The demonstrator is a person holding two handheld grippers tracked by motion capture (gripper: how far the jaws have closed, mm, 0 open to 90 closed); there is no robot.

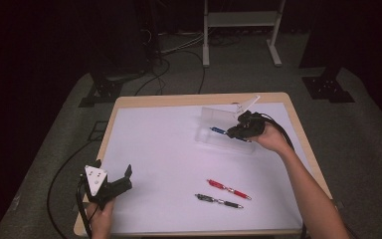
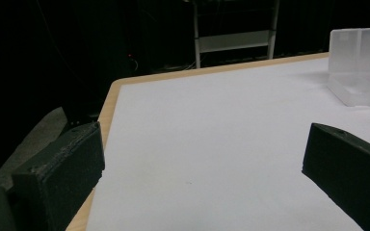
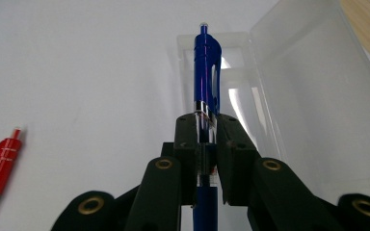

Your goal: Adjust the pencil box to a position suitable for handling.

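Right claw (image 3: 206,139) clamped on glossy blue pen (image 3: 206,72) above clear plastic case (image 3: 289,91), lid raised. Left claw (image 2: 202,159) wide open, holding nothing, over matte white counter (image 2: 212,125). Red pen (image 1: 229,189) nearby.

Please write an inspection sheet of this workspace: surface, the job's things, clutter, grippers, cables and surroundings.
Surface: white sheet covering a wooden-edged table.
Job's things: clear plastic case lying open at the far right; blue pen held over it; red pen and black pen lying side by side near the front, apart from each other.
Clutter: nothing seen.
Grippers: right gripper shut on the blue pen; left gripper open, holding nothing, at the front left corner.
Cables: one trails from each gripper; more cables lie on the floor behind the table.
Surroundings: dark room, white frame legs, black stand bases.
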